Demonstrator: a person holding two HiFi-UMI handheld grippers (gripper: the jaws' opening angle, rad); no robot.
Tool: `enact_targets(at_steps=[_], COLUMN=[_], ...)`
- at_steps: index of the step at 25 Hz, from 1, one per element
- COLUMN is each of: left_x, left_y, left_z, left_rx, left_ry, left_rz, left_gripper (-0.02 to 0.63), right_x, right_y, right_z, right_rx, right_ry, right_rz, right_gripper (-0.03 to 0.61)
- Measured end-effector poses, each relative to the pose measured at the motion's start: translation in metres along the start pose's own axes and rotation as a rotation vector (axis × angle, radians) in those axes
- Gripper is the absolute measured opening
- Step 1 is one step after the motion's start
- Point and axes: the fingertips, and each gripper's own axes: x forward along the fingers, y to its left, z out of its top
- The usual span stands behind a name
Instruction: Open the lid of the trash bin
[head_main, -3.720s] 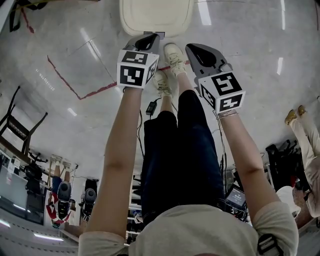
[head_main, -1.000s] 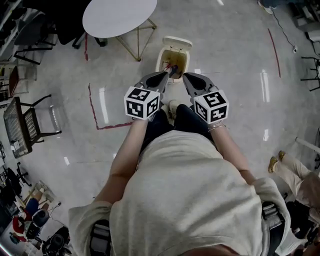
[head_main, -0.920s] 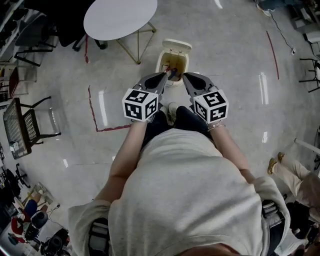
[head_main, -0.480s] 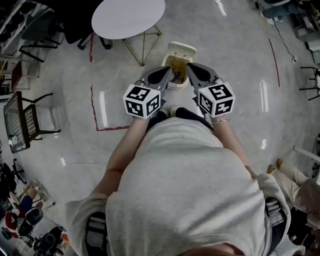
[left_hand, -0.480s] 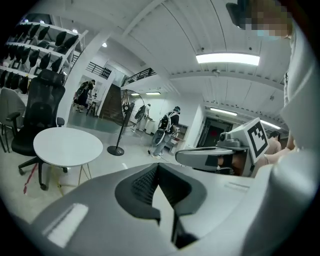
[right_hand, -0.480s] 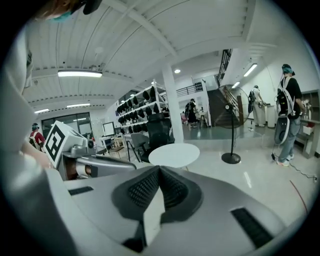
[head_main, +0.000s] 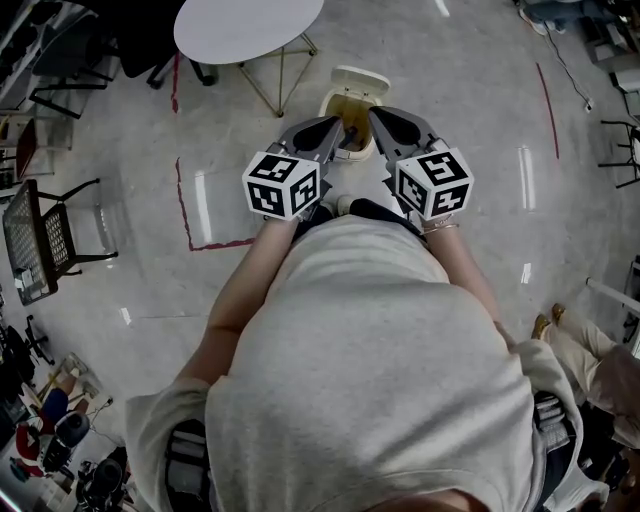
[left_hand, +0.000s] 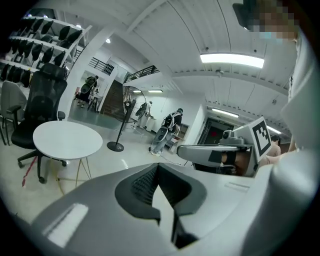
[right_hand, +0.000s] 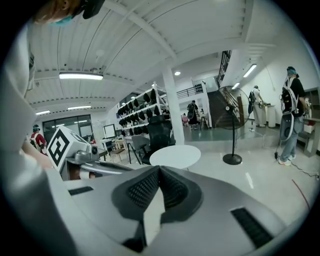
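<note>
In the head view the cream trash bin (head_main: 332, 104) stands on the floor just ahead of the person's feet. Its lid (head_main: 361, 79) is tipped up and back, and the brownish inside (head_main: 352, 108) shows. My left gripper (head_main: 335, 126) and right gripper (head_main: 378, 116) are held side by side high above the bin, apart from it. Both are shut with nothing between the jaws. The two gripper views look level across the room, and the bin is hidden from them. My right gripper (left_hand: 220, 152) shows in the left gripper view, my left gripper (right_hand: 82, 152) in the right one.
A round white table (head_main: 245, 25) on thin legs stands left of the bin. Dark chairs (head_main: 45, 235) line the left side. A red tape line (head_main: 185, 195) marks the floor. Another person (head_main: 590, 365) stands at the lower right. A floor fan (right_hand: 232, 157) stands further off.
Earlier the person bent low with both grippers at the shut lid's near edge. Now the lid is up, and the person stands upright with the grippers raised above the bin.
</note>
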Motion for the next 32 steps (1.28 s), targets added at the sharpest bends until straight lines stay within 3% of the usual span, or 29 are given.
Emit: enact_targets(at_steps=[22,28,32], left_x=[-0.002,-0.001,0.000], left_y=[0.004,0.003,-0.001], left_z=[-0.002,-0.008,-0.010], left_rx=[0.012,0.094,0.070], left_ry=[0.019,0.047,0.051], left_rz=[0.026,0.057,0.043], left_gripper=[0.009,0.009,0.009], right_x=[-0.004,-0.006,-0.007], right_y=[0.004,0.003,0.005], right_z=[-0.020,-0.024,-0.026], right_rx=[0.015,0.011,0.012], right_ry=[0.063,0.068,0.074], right_rz=[-0.022,-0.019,-0.016], right_gripper=[0.006,0.006,0.006])
